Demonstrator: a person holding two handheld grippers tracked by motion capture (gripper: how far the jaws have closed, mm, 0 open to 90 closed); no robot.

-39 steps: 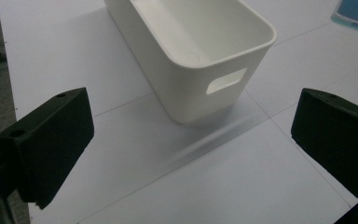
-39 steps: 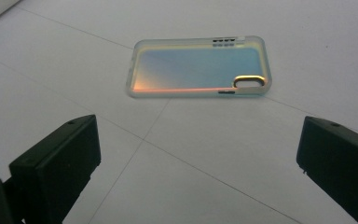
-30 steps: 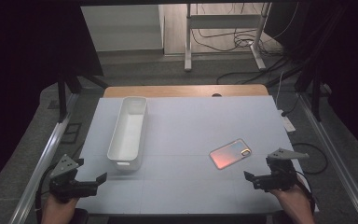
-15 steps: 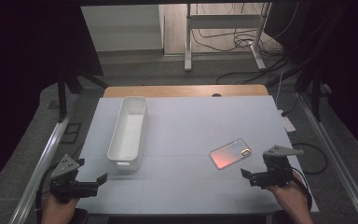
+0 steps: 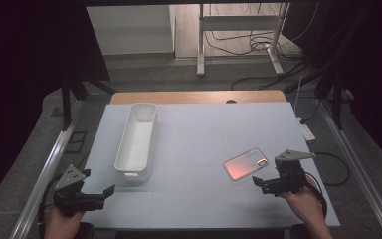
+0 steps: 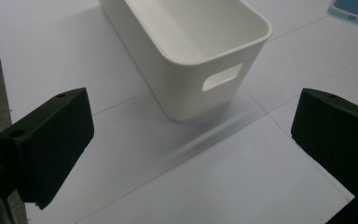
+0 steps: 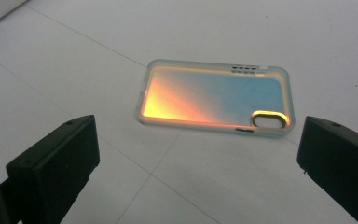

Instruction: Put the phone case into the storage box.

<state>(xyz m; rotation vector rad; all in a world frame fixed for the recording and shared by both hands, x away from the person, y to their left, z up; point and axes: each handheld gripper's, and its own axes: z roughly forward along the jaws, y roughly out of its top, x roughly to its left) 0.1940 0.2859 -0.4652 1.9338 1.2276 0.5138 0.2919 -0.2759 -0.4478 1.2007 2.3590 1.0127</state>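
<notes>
My right gripper (image 5: 259,183) hangs low over the near right part of the white table (image 5: 209,129), and its jaws stand wide apart with nothing between them. Just beyond its tips lies the phone case (image 5: 245,163), flat on the tabletop and turned at a slant, its back shimmering from orange at one end to blue at the other. In the right gripper view the phone case (image 7: 214,99) sits ahead of my spread jaws, not touched by either, with its oval camera cutout toward the jaw on the right of that view. My left gripper (image 5: 105,191) rests at the near left corner of the table, and its jaws too stand apart and hold nothing. It points toward the white bin (image 5: 137,140), a long, narrow tub that lies lengthwise on the left half of the table, well apart from the phone case. In the left gripper view the white bin (image 6: 186,51) stands upright just ahead of my jaws, its near end wall showing a handle slot, and its inside looks bare.
</notes>
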